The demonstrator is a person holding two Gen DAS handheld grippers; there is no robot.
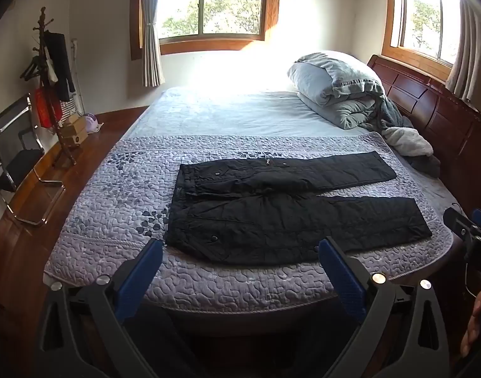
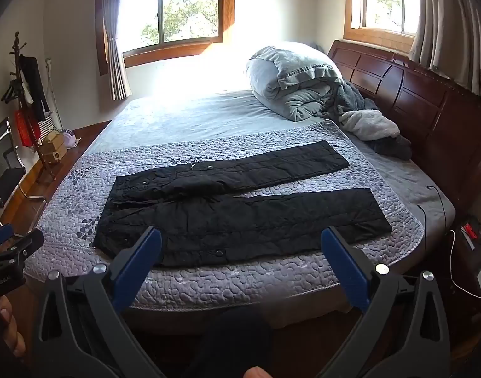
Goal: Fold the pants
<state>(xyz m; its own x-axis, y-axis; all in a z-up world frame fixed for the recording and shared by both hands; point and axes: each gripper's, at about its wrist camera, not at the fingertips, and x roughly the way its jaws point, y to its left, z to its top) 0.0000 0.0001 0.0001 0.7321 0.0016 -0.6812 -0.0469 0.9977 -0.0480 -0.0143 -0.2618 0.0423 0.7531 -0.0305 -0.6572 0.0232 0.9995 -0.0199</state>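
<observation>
A wide bed with a dark red-brown carved wooden headboard [image 2: 423,107] fills the room, spread with a grey-lilac quilted coverlet [image 1: 120,195] over its near half. A rolled pale grey duvet [image 1: 335,85] lies at the far corner by the headboard. Two wood-framed windows [image 1: 209,3] with beige curtains [image 1: 150,50] let in strong sunlight. A dark wooden coat stand [image 1: 51,78] and a black metal-framed chair [image 1: 16,145] stand on the brown wooden floor [image 1: 29,242].
</observation>
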